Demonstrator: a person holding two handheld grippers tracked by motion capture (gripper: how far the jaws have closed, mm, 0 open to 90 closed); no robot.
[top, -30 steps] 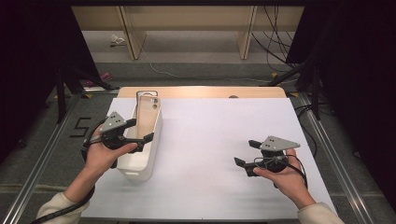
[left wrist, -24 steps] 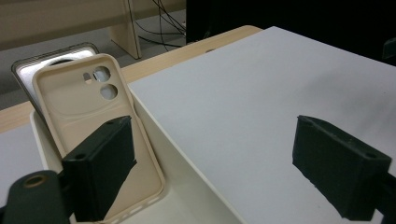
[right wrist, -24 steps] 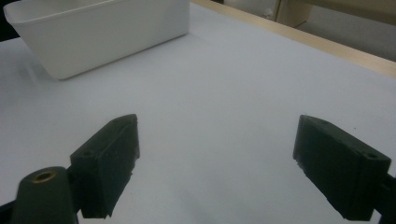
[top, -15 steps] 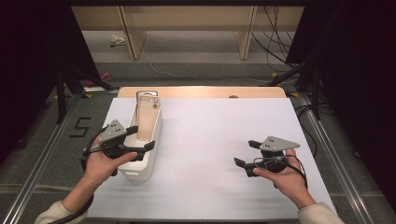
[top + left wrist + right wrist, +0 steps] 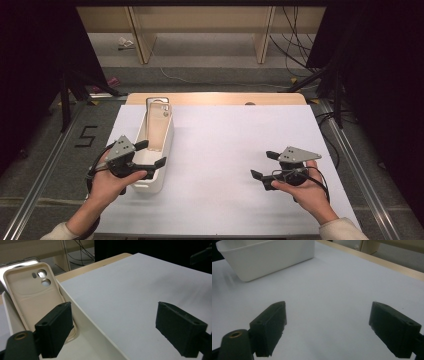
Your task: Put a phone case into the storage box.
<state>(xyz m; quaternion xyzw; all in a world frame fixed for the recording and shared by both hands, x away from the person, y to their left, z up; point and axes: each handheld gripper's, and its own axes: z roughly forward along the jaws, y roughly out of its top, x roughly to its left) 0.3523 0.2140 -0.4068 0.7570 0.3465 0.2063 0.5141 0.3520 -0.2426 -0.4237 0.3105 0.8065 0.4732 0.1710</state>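
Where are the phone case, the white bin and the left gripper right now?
phone case (image 5: 32, 292): left gripper view, on its beige inner back.
white bin (image 5: 167, 137): high view, on its right outer wall.
left gripper (image 5: 150, 154): high view, midway between its open fingertips.

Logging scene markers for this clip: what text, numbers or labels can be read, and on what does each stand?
"5": a dark numeral on the grey floor, left of the table.
No readable print on the white bin, the beige phone case or either gripper.
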